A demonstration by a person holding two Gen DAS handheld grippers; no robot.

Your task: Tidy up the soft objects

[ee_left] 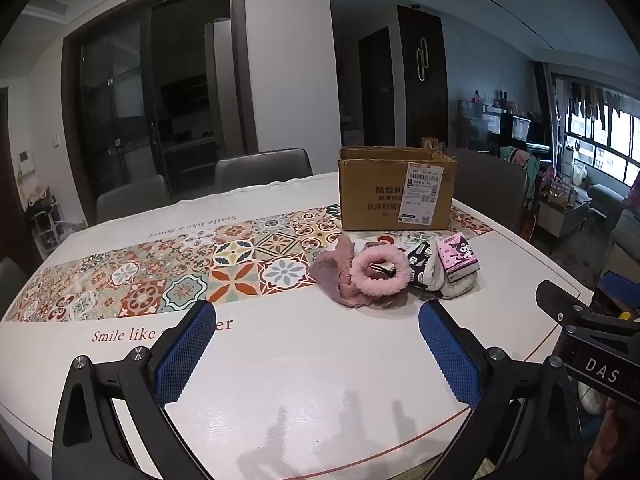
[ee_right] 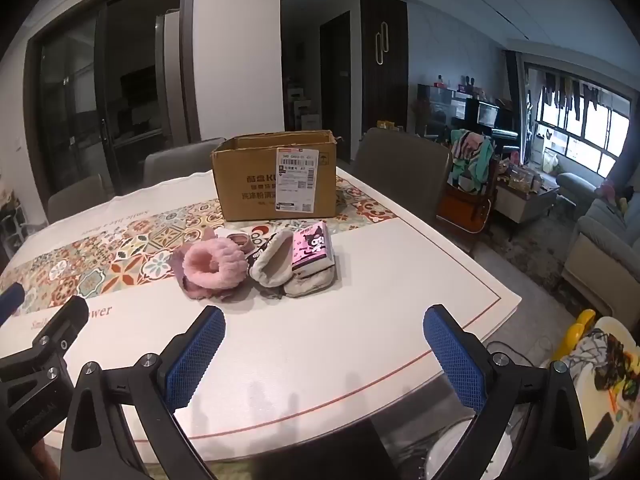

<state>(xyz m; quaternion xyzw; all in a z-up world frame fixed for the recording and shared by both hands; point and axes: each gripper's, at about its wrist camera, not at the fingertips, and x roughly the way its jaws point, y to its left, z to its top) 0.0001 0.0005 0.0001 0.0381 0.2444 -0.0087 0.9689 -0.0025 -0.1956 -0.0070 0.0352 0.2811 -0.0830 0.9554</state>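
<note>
Both jaws gape empty over glossy table [ee_left: 300, 360]; fluffy pink ring [ee_left: 380, 272] beyond.

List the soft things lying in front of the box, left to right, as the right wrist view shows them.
Mauve fluffy cloth → pink fluffy ring → cream sock → pink cartoon tissue pack, which rests on a beige pouch. The cardboard box stands behind them all.
</note>
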